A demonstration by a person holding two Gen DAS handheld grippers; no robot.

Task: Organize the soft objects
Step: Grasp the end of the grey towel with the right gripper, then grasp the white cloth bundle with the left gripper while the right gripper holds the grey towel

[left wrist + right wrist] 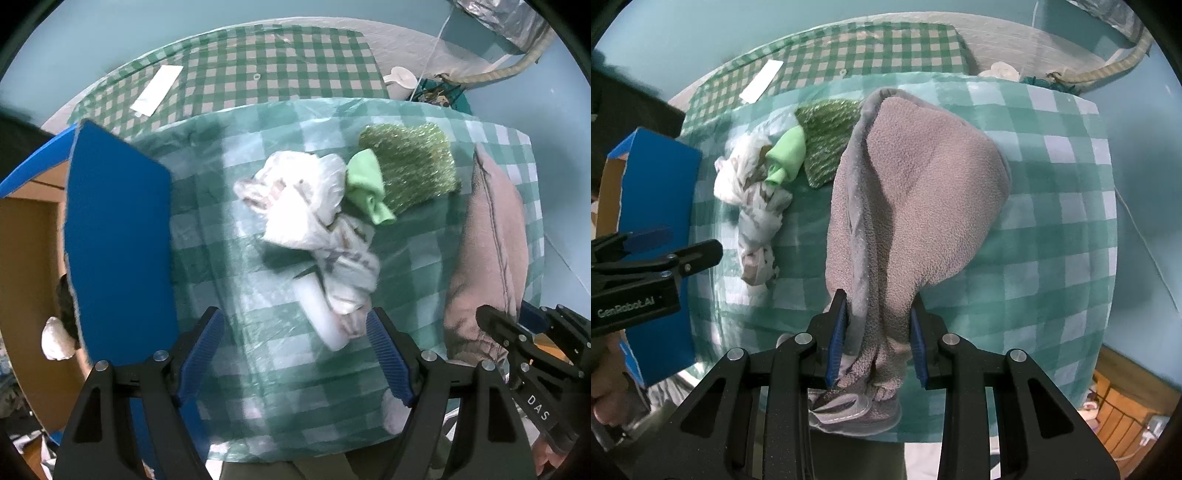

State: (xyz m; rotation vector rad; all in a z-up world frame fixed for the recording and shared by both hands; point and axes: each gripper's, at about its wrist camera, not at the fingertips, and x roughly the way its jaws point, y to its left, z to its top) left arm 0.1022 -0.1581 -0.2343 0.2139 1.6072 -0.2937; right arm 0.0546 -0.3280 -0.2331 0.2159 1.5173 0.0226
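Observation:
My right gripper (878, 306) points down and is shut on a bunched edge of a grey fleece cloth (923, 177), which drapes from the pads onto the checked table (1052, 221). In the left wrist view the fleece (487, 240) lies at the right, with the right gripper (517, 317) on its near end. My left gripper (293, 321) hangs open over the table. The tail of a white patterned cloth (306, 206) and a white roll (321, 314) lie near its right finger, untouched. A light green cloth (365, 188) and a glittery green piece (410, 166) lie beyond.
A cardboard box with a blue flap (118, 229) stands open at the table's left edge. A white paper strip (157, 90) lies on the small-checked surface behind. A white cup (400, 77) sits at the back right. A wooden crate (1123, 398) is on the floor.

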